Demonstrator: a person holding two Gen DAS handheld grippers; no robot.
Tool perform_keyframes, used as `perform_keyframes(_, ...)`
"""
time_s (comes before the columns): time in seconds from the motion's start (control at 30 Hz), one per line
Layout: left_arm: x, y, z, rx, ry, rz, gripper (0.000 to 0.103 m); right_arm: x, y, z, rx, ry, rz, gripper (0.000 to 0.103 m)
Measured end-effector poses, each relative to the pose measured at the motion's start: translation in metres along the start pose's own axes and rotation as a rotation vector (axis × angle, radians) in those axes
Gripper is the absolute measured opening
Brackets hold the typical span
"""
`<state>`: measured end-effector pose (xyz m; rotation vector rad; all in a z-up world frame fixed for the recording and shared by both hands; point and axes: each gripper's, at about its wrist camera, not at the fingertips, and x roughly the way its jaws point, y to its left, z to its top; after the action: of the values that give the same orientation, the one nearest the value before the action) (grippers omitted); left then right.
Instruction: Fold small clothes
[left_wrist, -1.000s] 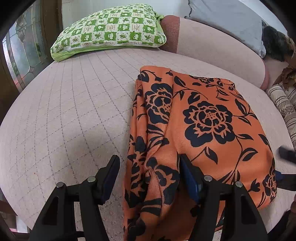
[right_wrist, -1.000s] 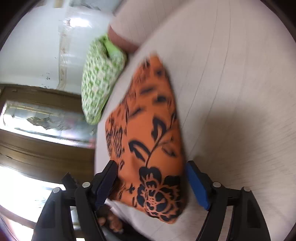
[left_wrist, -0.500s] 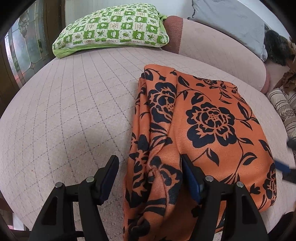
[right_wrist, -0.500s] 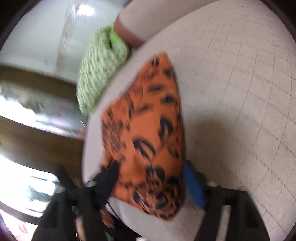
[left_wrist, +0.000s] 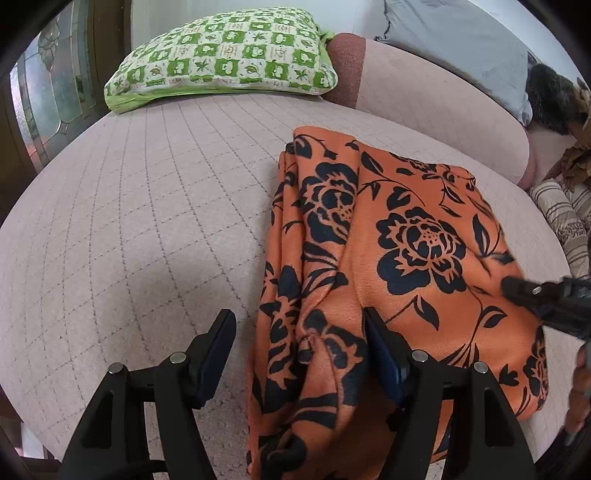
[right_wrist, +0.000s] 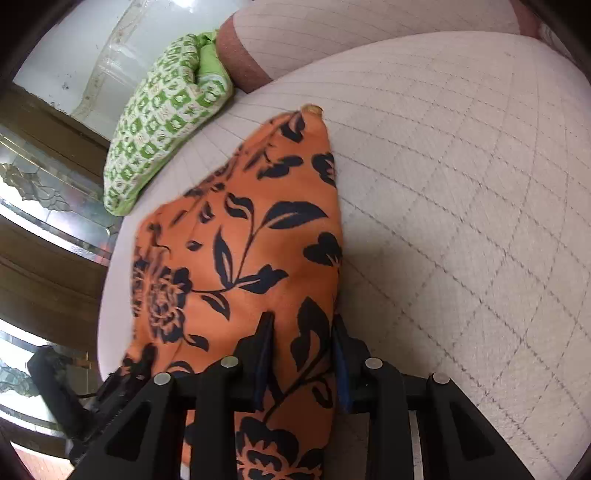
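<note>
surface: quilted sofa seat (left_wrist: 147, 221) | on it: orange floral garment (left_wrist: 406, 240), green checked pillow (left_wrist: 229, 55)

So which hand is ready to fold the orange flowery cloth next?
Right, probably. The right gripper is closing on the orange cloth's edge. The left gripper stands wide open, only straddling a bunched fold.

No text, label, brand, number or sign can be read in either view. The green-and-white checked pillow (left_wrist: 225, 55) at the far edge of the pale quilted sofa seat (left_wrist: 129, 221) has small marks in some white squares that may be lettering, but they are too small to make out.
</note>
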<state>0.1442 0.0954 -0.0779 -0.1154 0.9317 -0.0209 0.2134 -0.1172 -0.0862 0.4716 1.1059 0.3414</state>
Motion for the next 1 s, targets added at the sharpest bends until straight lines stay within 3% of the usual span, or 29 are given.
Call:
perform_keyframes(0.07,0.0,0.001,0.0,-0.018,0.006,-0.016,0.072,-0.008,0.001,0.006,0.015,0.011,0.059,0.043)
perform_keyframes(0.1,0.0,0.001,0.0,-0.023,0.007,-0.02,0.072,-0.012,-0.005,0.008,0.045,0.015,0.092,0.065)
perform_keyframes(0.13,0.0,0.001,0.0,-0.023,0.007,-0.019,0.072,-0.016,-0.012,0.011,0.097,-0.005,0.146,0.081)
perform_keyframes(0.17,0.0,0.0,0.0,-0.023,0.007,-0.018,0.072,-0.017,-0.019,0.014,0.161,-0.043,0.175,0.083)
perform_keyframes(0.23,0.0,-0.001,0.0,-0.024,0.007,-0.02,0.072,-0.014,-0.032,0.025,0.243,-0.074,0.193,0.083)
perform_keyframes(0.37,0.001,0.002,0.0,-0.024,0.004,-0.023,0.072,0.023,-0.04,0.038,0.312,0.022,0.268,0.081)
perform_keyframes(0.4,0.001,0.002,0.0,-0.023,0.003,-0.021,0.072,0.032,-0.037,0.039,0.302,0.047,0.283,0.064)
perform_keyframes(0.5,0.001,0.001,-0.001,-0.027,0.001,-0.021,0.072,0.022,-0.008,0.035,0.111,-0.005,0.159,0.038)
perform_keyframes(0.57,0.001,-0.002,-0.002,-0.026,-0.003,-0.015,0.073,0.01,0.01,0.029,0.015,-0.061,0.076,0.036)
perform_keyframes(0.67,0.002,-0.003,-0.002,-0.027,-0.001,-0.014,0.073,0.03,0.012,0.024,-0.066,-0.026,-0.061,0.036)
perform_keyframes(0.7,0.002,-0.002,-0.002,-0.033,-0.001,-0.018,0.073,0.03,0.012,0.025,-0.063,-0.029,-0.05,0.038)
perform_keyframes(0.77,0.001,0.0,-0.003,-0.039,0.0,-0.024,0.073,0.023,0.005,0.031,0.012,-0.018,0.052,0.05)
perform_keyframes(0.83,0.001,-0.001,-0.003,-0.041,-0.001,-0.023,0.073,0.015,-0.008,0.037,0.106,-0.021,0.154,0.067)
perform_keyframes(0.93,0.001,-0.001,-0.002,-0.041,-0.001,-0.02,0.073,0.013,-0.03,0.046,0.268,-0.068,0.232,0.07)
perform_keyframes(0.97,0.001,0.0,-0.002,-0.042,0.0,-0.022,0.073,0.023,-0.036,0.049,0.295,-0.035,0.235,0.067)
perform_keyframes(1.0,0.001,0.0,-0.002,-0.042,-0.002,-0.023,0.073,0.036,-0.038,0.051,0.298,0.022,0.22,0.036)
